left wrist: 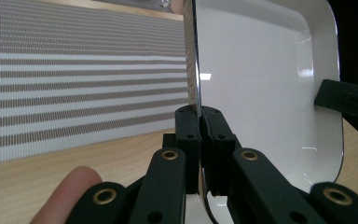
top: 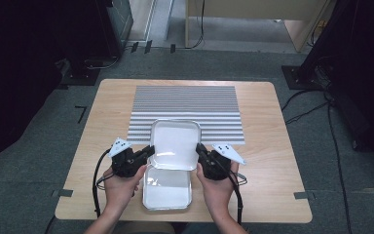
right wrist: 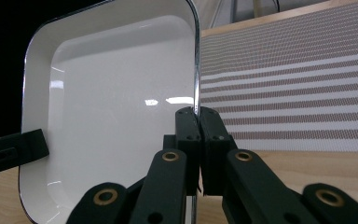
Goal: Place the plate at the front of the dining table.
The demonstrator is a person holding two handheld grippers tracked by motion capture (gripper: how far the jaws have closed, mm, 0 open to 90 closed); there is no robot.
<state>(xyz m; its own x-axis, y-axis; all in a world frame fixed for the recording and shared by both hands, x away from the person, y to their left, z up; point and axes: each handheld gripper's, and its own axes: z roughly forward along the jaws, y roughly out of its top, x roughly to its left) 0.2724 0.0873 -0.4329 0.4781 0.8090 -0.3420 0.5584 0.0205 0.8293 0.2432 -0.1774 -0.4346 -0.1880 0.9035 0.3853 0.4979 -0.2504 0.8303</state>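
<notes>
A white enamel tray (top: 174, 144) with a dark rim is held up off the table between both hands. My left gripper (top: 149, 150) is shut on the tray's left rim (left wrist: 193, 70), and my right gripper (top: 199, 147) is shut on its right rim (right wrist: 196, 70). A second white tray (top: 167, 193) lies flat on the table under it, near the front edge. In the left gripper view the tray (left wrist: 261, 79) stands to the right of the jaws, with the other gripper's jaw tip at its far rim. The right gripper view has the tray (right wrist: 116, 93) to the left.
A grey-and-white striped placemat (top: 187, 112) covers the middle and back of the wooden table (top: 277, 161). Cables trail from both grippers toward the front edge. Dark furniture and floor cables surround the table.
</notes>
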